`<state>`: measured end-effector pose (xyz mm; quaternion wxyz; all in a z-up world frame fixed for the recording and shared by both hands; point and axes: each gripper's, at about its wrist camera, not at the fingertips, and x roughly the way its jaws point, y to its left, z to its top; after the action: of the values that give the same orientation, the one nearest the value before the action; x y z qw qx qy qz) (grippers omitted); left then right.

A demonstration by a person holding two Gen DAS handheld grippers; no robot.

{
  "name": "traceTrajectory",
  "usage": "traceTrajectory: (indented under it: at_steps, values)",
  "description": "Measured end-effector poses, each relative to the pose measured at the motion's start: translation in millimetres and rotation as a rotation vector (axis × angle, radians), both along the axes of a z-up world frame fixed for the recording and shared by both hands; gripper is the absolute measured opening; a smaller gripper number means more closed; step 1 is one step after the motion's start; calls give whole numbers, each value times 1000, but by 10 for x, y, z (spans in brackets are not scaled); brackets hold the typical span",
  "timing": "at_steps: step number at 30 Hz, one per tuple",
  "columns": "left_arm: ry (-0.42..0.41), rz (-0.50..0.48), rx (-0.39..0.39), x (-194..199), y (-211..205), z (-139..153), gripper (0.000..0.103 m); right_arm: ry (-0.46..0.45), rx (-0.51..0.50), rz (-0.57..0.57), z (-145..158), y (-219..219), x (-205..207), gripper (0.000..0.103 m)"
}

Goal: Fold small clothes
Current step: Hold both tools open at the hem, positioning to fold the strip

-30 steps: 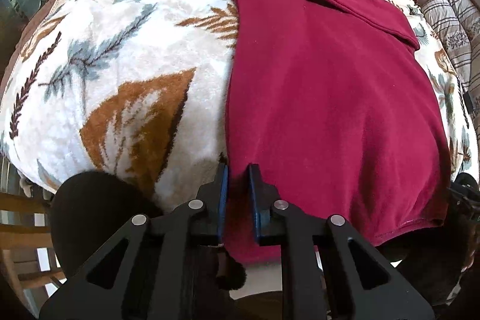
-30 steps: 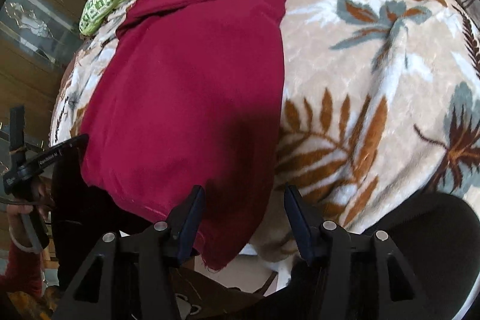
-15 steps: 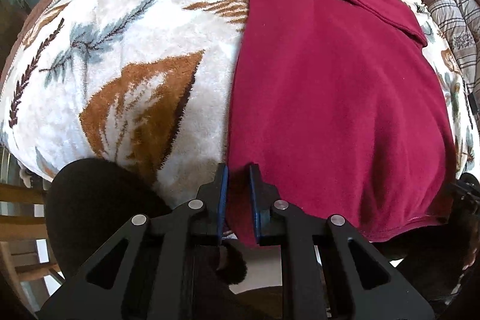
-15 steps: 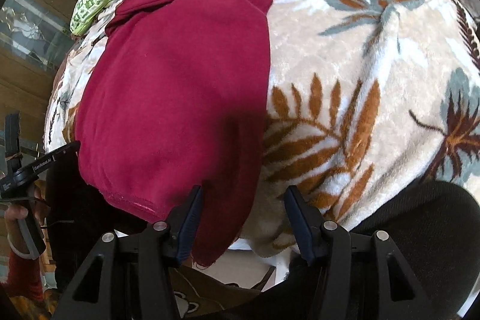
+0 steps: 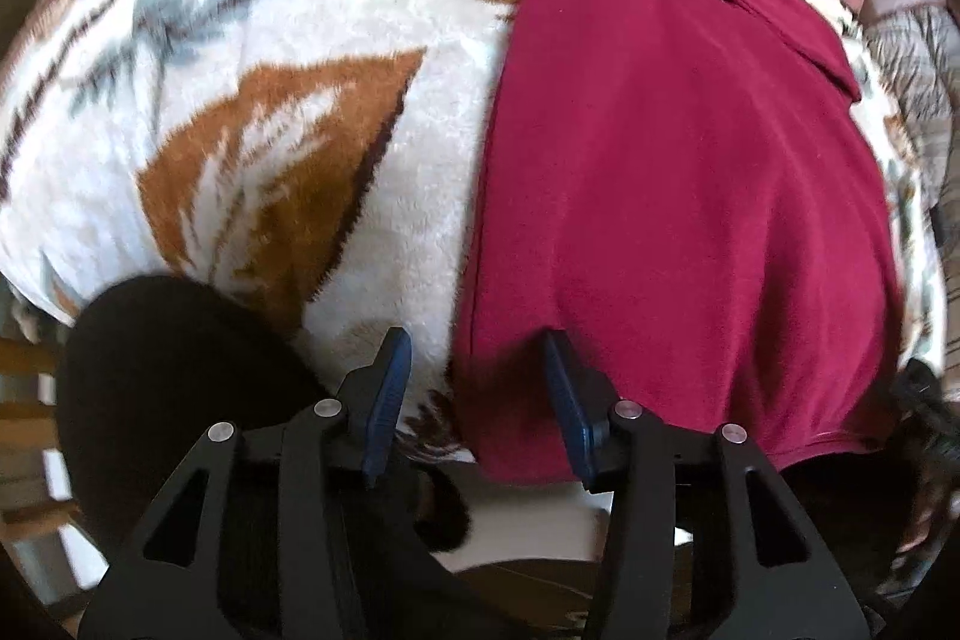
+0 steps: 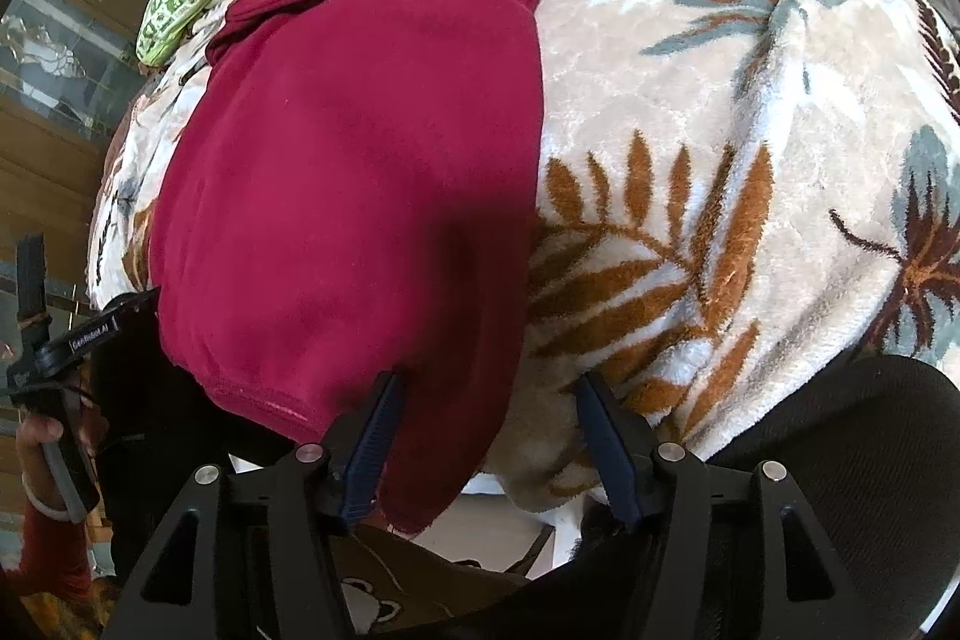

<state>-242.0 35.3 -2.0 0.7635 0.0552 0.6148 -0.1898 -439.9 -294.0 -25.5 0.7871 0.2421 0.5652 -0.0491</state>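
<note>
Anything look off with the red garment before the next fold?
Mostly fine: the red garment lies flat on the leaf-print blanket. One thing: its near hem hangs off the blanket's front edge, the right corner drooping lowest. Both grippers are open, neither holding it.

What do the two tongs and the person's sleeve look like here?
Both the left tongs and the right tongs are matte black frames with triangular cut-outs, silver pivot screws and ribbed dark-blue pads. Seen from the right wrist, the left unit's handle carries a small white-lettered label, too small to read. The hand on it emerges from a red sleeve.
</note>
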Motion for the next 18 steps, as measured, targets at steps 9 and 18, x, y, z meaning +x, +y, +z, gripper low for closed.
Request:
traceTrajectory:
  at_steps: [9, 18]
  values:
    - [-11, -23, 16, -62, -29, 0, 46, 3, 20, 5, -24, 19, 20, 62]
    - [-105, -39, 95, -151, -181, 7, 46, -10, -17, 8, 89, 19, 83, 62]
